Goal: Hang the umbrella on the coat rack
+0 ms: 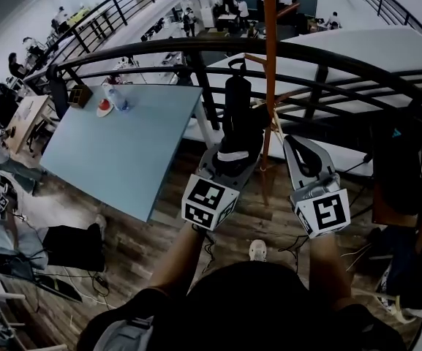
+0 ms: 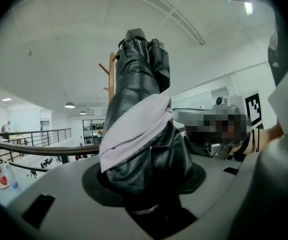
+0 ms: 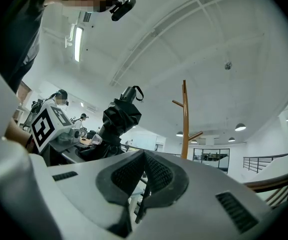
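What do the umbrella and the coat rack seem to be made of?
The umbrella looks like black synthetic fabric with a slight sheen: soft, glossy folds, a pale band wrapped round it. The coat rack looks like smooth wood: warm orange-brown pole and angled pegs, though painted metal is possible.

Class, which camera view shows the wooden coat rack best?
The right gripper view: the coat rack stands clear against the ceiling, top and pegs visible. The head view looks steeply down its pole, with the top cut off at the frame edge. In the left gripper view the umbrella hides most of it.
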### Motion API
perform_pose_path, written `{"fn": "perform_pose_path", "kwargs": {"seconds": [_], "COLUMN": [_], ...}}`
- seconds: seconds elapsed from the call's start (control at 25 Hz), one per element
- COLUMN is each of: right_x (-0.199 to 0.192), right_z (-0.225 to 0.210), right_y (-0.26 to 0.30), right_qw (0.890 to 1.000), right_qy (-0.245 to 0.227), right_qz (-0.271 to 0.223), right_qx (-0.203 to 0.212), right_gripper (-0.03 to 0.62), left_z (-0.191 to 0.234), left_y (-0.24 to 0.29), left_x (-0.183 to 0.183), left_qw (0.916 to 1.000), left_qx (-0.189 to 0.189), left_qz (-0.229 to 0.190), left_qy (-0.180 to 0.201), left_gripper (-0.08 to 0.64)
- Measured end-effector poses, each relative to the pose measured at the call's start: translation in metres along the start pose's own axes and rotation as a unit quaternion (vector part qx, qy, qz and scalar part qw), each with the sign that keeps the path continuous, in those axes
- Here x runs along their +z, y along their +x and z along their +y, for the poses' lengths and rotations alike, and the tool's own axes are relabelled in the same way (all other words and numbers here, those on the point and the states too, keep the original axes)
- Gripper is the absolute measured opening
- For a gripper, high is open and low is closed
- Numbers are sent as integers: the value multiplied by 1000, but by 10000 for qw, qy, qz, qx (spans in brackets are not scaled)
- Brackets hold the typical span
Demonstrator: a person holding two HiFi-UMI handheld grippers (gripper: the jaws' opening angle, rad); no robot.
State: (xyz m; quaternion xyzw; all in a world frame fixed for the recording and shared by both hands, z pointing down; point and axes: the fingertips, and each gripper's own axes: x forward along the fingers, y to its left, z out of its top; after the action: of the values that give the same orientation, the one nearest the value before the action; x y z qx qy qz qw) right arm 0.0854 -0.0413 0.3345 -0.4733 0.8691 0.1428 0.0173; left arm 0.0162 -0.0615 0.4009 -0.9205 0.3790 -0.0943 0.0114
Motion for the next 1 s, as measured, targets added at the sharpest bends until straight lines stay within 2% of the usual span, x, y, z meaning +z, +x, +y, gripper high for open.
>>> {"fn": "perform_pose_path", "kwargs": {"seconds": [0.6,1.0], "right_x": [31,54], "right_z": [-96,-118], "right_y": [49,64], "right_qw": [9974,9949], "right_qy": [-391,-379], "right_qz": [-597,-900], "right_qx": [105,270], "right_gripper": [31,30], "left_z": [26,40], "left_y": [79,97], "left_x": [56,88], "left_qw": [9991,9982], "left_qx": [192,391], "left_qz": [-274,-394], "left_qy": [255,216], "left_gripper": [230,230]}}
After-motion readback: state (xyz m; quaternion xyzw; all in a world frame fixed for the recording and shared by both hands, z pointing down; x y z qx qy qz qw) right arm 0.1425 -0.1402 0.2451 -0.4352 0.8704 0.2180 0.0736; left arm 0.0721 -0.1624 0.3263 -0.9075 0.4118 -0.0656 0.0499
